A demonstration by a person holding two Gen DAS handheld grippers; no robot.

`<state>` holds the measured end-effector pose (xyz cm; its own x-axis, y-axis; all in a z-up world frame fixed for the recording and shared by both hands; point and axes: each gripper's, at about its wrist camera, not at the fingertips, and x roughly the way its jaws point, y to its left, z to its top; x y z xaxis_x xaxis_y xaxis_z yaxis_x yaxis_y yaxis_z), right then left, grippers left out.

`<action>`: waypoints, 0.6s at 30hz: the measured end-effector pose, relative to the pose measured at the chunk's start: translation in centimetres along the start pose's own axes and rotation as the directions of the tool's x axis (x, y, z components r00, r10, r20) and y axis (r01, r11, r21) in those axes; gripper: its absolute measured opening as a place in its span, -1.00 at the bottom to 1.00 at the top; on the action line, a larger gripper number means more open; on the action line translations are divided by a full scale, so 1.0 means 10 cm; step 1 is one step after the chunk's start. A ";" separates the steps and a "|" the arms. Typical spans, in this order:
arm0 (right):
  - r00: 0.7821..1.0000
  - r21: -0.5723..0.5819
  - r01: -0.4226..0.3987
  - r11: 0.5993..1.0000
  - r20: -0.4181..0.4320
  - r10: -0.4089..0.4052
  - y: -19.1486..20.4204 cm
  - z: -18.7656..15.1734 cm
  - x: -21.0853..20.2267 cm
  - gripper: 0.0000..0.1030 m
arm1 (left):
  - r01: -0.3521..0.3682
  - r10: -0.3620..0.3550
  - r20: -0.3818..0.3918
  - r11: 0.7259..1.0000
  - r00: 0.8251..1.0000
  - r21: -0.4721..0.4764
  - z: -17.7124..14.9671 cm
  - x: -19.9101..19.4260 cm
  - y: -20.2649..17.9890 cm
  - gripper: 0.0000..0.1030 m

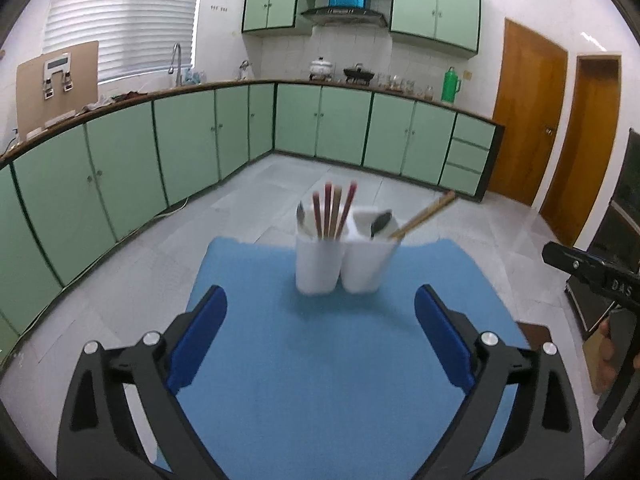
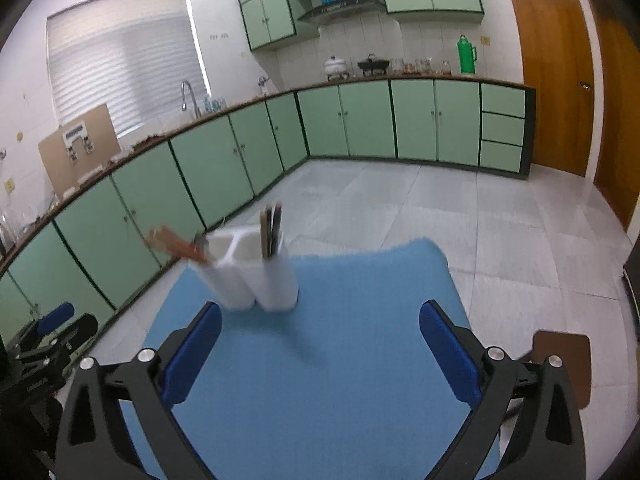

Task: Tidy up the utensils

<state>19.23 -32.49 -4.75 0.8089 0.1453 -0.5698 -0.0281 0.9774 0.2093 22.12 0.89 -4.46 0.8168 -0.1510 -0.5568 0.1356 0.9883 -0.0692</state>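
A white two-compartment utensil holder [image 1: 346, 264] stands near the far edge of the blue mat [image 1: 320, 360]. Its left cup holds several red and tan chopsticks [image 1: 334, 210] and a spoon. Its right cup holds a dark spoon [image 1: 380, 222] and a wooden utensil [image 1: 424, 216] that leans out to the right. My left gripper [image 1: 320, 340] is open and empty, short of the holder. In the right wrist view the holder [image 2: 256, 272] stands ahead to the left, blurred. My right gripper [image 2: 320, 348] is open and empty above the mat [image 2: 340, 360].
Green kitchen cabinets [image 1: 120, 184] run along the left and back walls beyond a tiled floor. Wooden doors [image 1: 528, 112] are at the right. A brown stool seat [image 2: 568, 360] sits at the mat's right. The other gripper shows at each view's edge [image 1: 592, 272].
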 end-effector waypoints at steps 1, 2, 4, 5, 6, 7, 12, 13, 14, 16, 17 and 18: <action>1.000 -0.012 0.000 1.000 -0.014 -0.001 0.03 -0.08 -0.04 0.89 | -0.003 0.003 -0.002 1.000 1.000 0.002 -0.04 -0.04 0.00 0.80; 1.000 -0.021 0.000 1.000 -0.019 0.000 0.05 -0.12 -0.07 0.89 | -0.005 0.005 -0.002 1.000 1.000 0.005 -0.06 -0.08 -0.01 0.80; 1.000 -0.045 0.002 0.999 -0.022 -0.003 0.13 -0.22 -0.17 0.89 | 0.000 0.000 0.007 1.000 1.000 0.013 -0.11 -0.20 -0.06 0.80; 1.000 -0.054 -0.003 0.999 -0.022 0.002 0.17 -0.25 -0.22 0.89 | 0.002 -0.002 0.015 1.000 1.000 0.018 -0.12 -0.26 -0.08 0.81; 1.000 -0.062 -0.010 0.998 -0.021 0.009 0.21 -0.28 -0.28 0.89 | 0.009 -0.010 0.025 1.000 1.000 0.024 -0.13 -0.33 -0.11 0.81; 1.000 -0.066 -0.022 0.998 -0.015 0.021 0.26 -0.30 -0.35 0.89 | 0.018 -0.019 0.033 0.999 0.999 0.032 -0.13 -0.39 -0.14 0.81; 0.996 -0.088 -0.084 0.993 0.028 0.087 0.43 -0.27 -0.67 0.89 | 0.031 -0.037 0.080 0.997 0.996 0.066 -0.11 -0.73 -0.28 0.81; 0.994 -0.095 -0.090 0.991 0.044 0.095 0.46 -0.25 -0.76 0.89 | 0.033 -0.039 0.087 0.997 0.995 0.066 -0.10 -0.77 -0.30 0.81; 0.994 -0.098 -0.094 0.991 0.054 0.100 0.48 -0.23 -0.81 0.89 | 0.034 -0.040 0.098 0.997 0.994 0.065 -0.07 -0.82 -0.30 0.81; 0.990 -0.110 -0.107 0.988 0.077 0.116 0.52 -0.17 -0.94 0.89 | 0.031 -0.038 0.122 0.998 0.992 0.059 -0.04 -0.94 -0.30 0.81; 0.989 -0.116 -0.110 0.987 0.084 0.120 0.54 -0.16 -0.98 0.89 | 0.029 -0.036 0.130 0.998 0.991 0.057 -0.02 -0.97 -0.30 0.81; 0.988 -0.125 -0.111 0.986 0.094 0.123 0.56 -0.15 -1.04 0.89 | 0.025 -0.032 0.138 0.998 0.990 0.055 -0.01 -1.01 -0.30 0.81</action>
<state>9.76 -28.27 1.16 0.8508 0.2493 -0.4627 -0.1910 0.9668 0.1698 13.38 -0.49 1.31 0.8814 -0.1837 -0.4352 0.1862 0.9818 -0.0374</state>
